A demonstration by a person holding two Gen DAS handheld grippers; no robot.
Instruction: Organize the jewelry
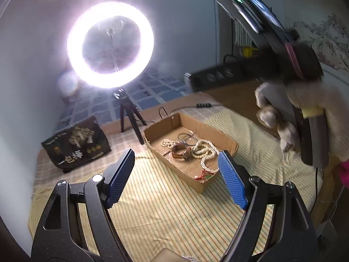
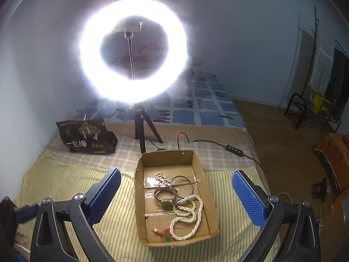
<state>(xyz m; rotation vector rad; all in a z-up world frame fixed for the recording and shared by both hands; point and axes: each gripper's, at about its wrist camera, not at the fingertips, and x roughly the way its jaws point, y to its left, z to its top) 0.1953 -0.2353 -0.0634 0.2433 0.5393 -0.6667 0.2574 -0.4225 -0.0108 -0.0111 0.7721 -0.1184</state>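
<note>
Left edge first: black snack bag with gold tree print and white characters [image 2: 87, 136] lies on the checked blanket [image 2: 196, 150], well apart from everything else. We note the lit white ring lamp on a small black tripod [image 2: 133, 50] next, standing just behind the open shallow brown cardboard box [image 2: 139, 196]; its glare washes out much of the wall behind it. A black cable with an inline switch [image 2: 234, 147] trails from the tripod foot across the blanket to the right of the box's far end.

The box sits on the yellow striped cloth [image 2: 65, 185]. Inside it we see a long strand of white pearl-like beads [image 2: 189, 218] piled toward the near end, a brown-strapped wristwatch [image 2: 164, 197] touching it at the middle, thin dark wire bangles [image 2: 182, 183] and a small bead string farther back, and a red cord with a green pendant [image 2: 165, 237] at the near wall.

Our left gripper [image 1: 175, 175] hovers above the cloth with its blue ribbed pads wide apart and nothing between them; the box lies beyond its tips. Our right gripper [image 2: 176, 198] likewise stands wide and empty, framing the box from above.

Far right in the left wrist view, the right gripper's black body and a hand in a pale fuzzy sleeve [image 1: 281, 118] block the floor beyond. Nothing lies over the jewelry.
</note>
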